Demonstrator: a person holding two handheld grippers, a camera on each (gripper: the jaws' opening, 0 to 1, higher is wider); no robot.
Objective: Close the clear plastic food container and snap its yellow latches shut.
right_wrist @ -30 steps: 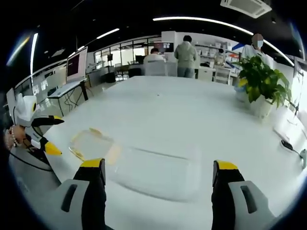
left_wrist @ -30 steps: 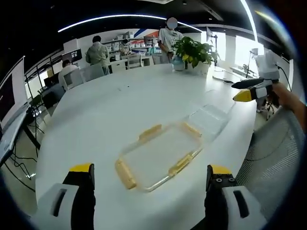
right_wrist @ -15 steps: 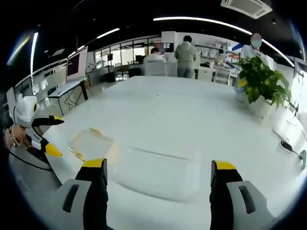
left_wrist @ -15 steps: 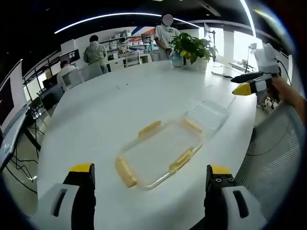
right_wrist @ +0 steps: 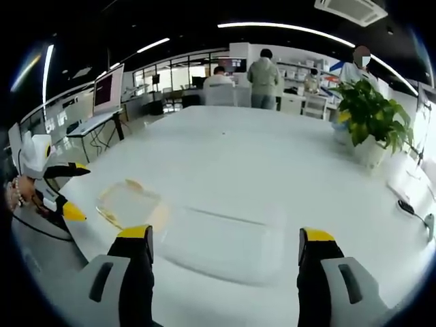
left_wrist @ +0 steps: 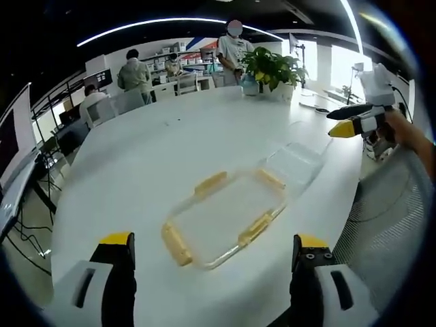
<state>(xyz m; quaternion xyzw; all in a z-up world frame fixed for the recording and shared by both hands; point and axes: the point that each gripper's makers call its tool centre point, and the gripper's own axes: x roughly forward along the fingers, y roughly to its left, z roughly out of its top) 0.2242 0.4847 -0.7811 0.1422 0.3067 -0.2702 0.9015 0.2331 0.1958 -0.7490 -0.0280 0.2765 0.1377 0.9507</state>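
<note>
A: What's lying nearest the left gripper (left_wrist: 211,272)?

B: The lid (left_wrist: 221,218) with its yellow latches (left_wrist: 177,245), flat on the white table (left_wrist: 136,163), jaws apart and empty above it. Just beyond, the clear container (left_wrist: 294,165) is sitting open.

A: And the right gripper (right_wrist: 225,262)?

B: It's hovering spread wide and empty over that container (right_wrist: 218,242), with a potted plant (right_wrist: 371,116) far off.

A: What's worrying you?

B: Both pieces are lying near the table edge; I judge a careless nudge could be sliding one off, or seating the lid crooked so latches miss.

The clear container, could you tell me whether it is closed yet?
Open: the lid with yellow latches lies flat on the table, beside the clear base.
</note>
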